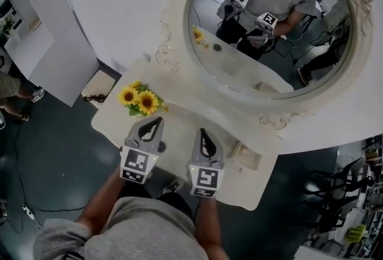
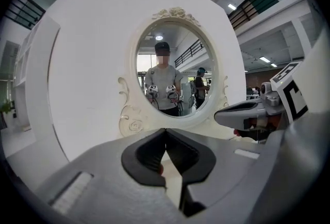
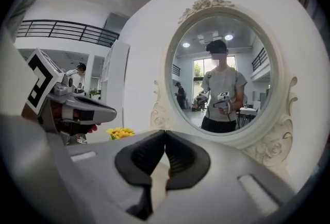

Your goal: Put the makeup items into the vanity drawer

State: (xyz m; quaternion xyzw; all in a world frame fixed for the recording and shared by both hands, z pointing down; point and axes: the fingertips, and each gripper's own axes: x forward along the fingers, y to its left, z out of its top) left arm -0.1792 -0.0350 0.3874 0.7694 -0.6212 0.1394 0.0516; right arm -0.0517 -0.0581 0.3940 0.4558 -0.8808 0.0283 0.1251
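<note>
Floor [image 1: 54, 157], dark grey, spreads under one cream bench [image 1: 179, 115] that stands against one white wall panel [image 1: 119, 2]. One oval mirror [image 1: 227, 67] in a carved cream frame rises from the back of the bench, and it reflects the person holding both tools.

Two grippers hang side by side above the front of the bench. The left gripper [image 2: 165, 129] has its fingers pressed together with nothing between them. The right gripper [image 3: 165, 131] is the same, fingers pressed together and empty.

One bunch of sunflowers [image 1: 140, 99] stands at the left back corner of the bench. One small open box [image 1: 245, 157] sits near the bench's right edge, well apart from the flowers; what it holds I cannot tell.

One small dark thing [image 1: 161, 146] shows just beside the left gripper's body, too small to identify. No other makeup can be made out.
</note>
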